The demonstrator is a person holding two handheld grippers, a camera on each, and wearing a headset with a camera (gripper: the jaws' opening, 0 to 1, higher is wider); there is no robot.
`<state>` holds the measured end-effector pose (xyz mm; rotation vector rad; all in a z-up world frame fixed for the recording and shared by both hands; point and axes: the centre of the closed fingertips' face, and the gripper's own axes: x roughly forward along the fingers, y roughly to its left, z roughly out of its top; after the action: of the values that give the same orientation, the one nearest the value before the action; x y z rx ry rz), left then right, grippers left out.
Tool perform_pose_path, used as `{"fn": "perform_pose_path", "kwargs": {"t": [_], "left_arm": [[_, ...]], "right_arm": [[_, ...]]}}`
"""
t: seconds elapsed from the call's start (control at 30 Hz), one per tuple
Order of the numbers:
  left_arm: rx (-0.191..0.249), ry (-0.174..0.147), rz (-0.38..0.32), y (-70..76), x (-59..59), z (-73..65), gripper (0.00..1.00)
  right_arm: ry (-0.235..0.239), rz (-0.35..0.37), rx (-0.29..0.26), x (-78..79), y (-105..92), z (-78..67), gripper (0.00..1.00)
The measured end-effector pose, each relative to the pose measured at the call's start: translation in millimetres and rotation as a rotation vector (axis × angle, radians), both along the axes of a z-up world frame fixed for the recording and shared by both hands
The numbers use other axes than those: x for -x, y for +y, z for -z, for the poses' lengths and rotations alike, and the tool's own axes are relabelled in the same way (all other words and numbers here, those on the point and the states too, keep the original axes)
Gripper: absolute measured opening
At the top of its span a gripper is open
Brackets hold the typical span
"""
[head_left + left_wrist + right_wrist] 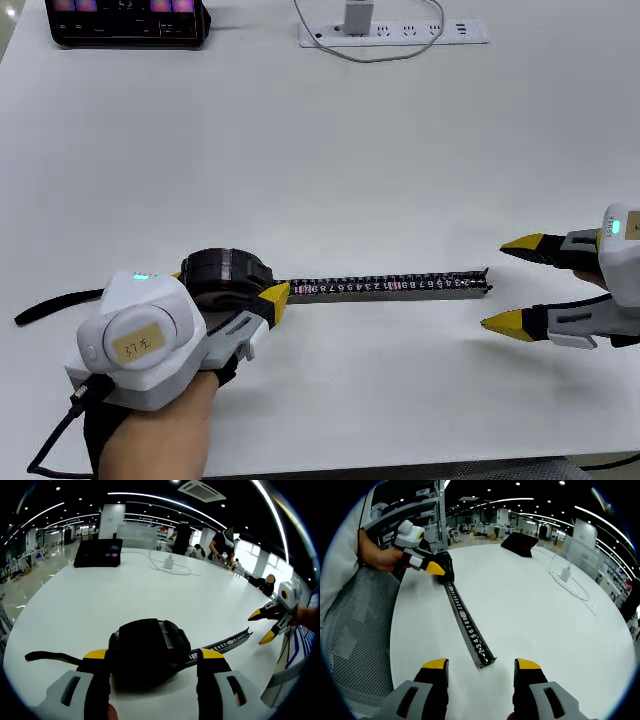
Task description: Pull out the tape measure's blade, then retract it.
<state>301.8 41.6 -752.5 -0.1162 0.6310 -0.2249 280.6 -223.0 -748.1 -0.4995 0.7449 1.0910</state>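
A black tape measure (226,277) lies on the white table (330,170), its case (149,646) clamped between the yellow-tipped jaws of my left gripper (262,300). Its dark blade (390,285) runs out flat to the right, ending in a hook (485,279). A black wrist strap (58,305) trails to the left of the case. My right gripper (512,284) stands open just right of the hook, apart from it. In the right gripper view the blade's end (486,661) lies on the table just ahead of that gripper (481,665), between its jaws and untouched.
At the table's far edge sit a dark tablet (128,20) on the left and a white power strip (395,31) with a charger and looped cable (345,48). People (222,542) stand far beyond the table in the left gripper view.
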Motion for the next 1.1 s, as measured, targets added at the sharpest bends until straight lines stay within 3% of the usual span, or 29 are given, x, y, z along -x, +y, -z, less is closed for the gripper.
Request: {"fn": "perform_pose_path", "kwargs": {"t": [0.53,0.63,1.1], "left_arm": [[0.034,0.018,-0.043,3.9,-2.7,4.8,0.62],[0.064,0.014,-0.052,3.6,-3.2,3.2,0.63],[0.078,0.017,-0.057,4.6,-3.1,1.4,0.61]], "right_arm": [[0.01,-0.059,0.04,-6.1,-1.8,5.2,0.46],[0.015,-0.063,0.044,-6.0,-2.3,6.5,0.46],[0.035,-0.106,0.064,-5.1,-1.3,9.3,0.4]]}}
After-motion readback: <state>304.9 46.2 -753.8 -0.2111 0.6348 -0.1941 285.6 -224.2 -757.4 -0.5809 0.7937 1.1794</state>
